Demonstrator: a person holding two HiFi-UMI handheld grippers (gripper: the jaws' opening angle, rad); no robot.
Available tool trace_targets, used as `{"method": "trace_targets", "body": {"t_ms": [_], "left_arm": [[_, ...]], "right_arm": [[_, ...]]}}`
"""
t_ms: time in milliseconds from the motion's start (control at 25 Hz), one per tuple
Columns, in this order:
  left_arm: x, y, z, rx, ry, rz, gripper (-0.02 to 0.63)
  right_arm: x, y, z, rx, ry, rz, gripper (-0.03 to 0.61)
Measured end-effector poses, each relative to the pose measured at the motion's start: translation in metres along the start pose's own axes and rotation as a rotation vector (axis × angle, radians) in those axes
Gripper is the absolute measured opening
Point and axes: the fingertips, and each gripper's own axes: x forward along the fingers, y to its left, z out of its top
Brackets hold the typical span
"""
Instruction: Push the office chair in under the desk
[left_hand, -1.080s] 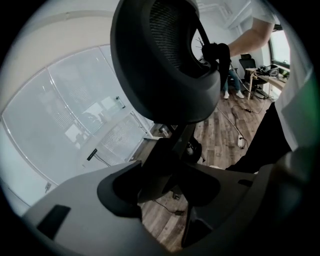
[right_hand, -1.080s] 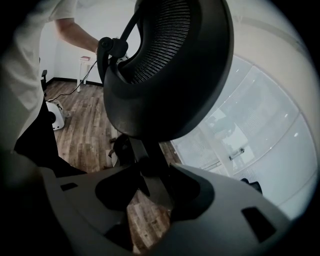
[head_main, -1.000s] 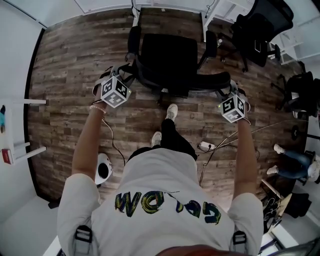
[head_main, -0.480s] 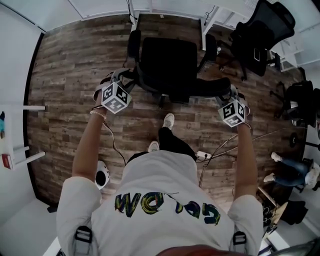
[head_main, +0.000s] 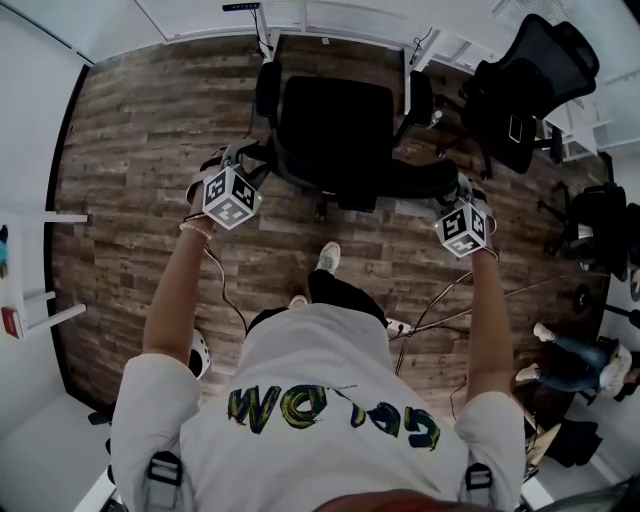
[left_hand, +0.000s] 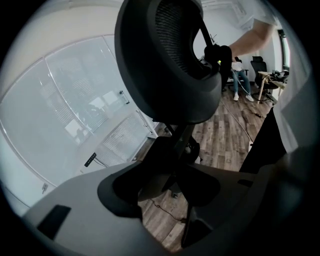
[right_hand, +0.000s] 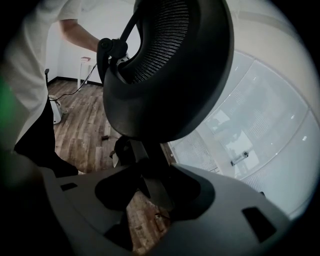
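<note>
head view: chair (head_main: 335, 120) on the wood floor (head_main: 150, 150), middle and far from the person, seat front pointing far, straight at the white desk (head_main: 340, 18). just short of it, by the look of things, not yet tucked under. back's long axis lying left to right, on the near side. left hand-held gripper (head_main: 240, 158) at the back's left end, right hand-held gripper (head_main: 460, 188) at its right end. held wide apart like this, probably, so that a push goes in square and the castors cannot swing the seat round.

left gripper view: jaws closed on the back's left rim, dark frame running down between them. mesh back filling the upper middle, right hand-held gripper on its opposite rim. desk edge and glass wall beyond.

right gripper view: much the same, mirrored. jaws clamped on the right rim, mesh back above, left hand-held gripper across on the other side.
</note>
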Motion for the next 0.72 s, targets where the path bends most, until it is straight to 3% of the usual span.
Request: {"method": "trace_targets", "body": {"t_ms": [720], "left_arm": [[0.071,0.077,0.028,-0.028,0.030,0.034,0.227]], "right_arm": [[0.071,-0.094,-0.006,-0.014,-0.028,-0.002,0.193]]}}
